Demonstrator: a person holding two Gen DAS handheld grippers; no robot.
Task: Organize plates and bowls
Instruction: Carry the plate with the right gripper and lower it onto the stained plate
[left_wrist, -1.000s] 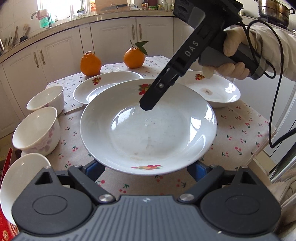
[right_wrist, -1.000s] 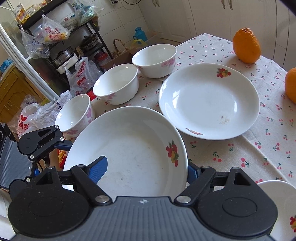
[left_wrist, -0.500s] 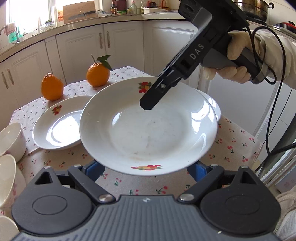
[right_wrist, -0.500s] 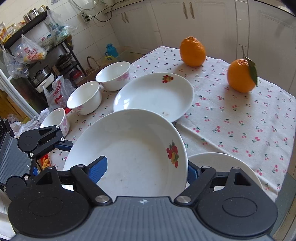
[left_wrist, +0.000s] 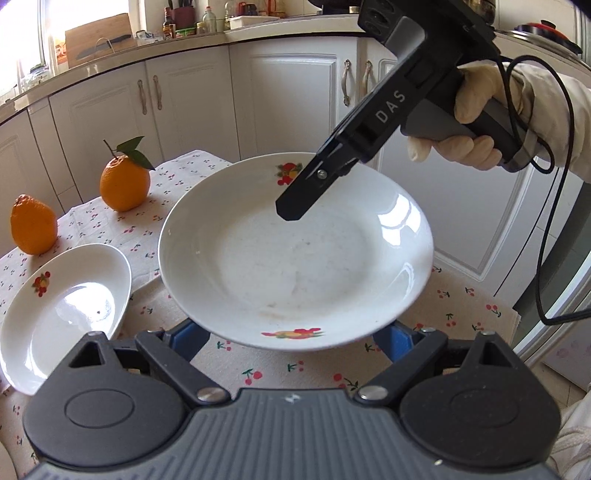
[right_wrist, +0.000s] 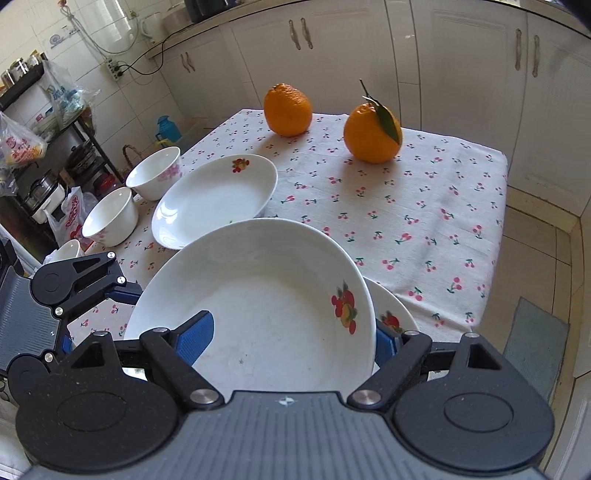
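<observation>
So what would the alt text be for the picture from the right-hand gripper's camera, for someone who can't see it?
A white plate with fruit motifs is held above a table with a cherry-print cloth, the right gripper straddling its rim and the left gripper at its left edge. Beyond lie another plate, three white bowls and two oranges; a third plate peeks out beneath.

Both wrist cameras looked steeply down from close above the counter (right_wrist: 424, 206), from different sides, sharing the lifted plate (left_wrist: 295, 258) and two oranges (right_wrist: 371, 134).

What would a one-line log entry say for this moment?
item: large plate | right gripper: clamped across rim | left gripper: beneath it | position: above tablecloth
</observation>
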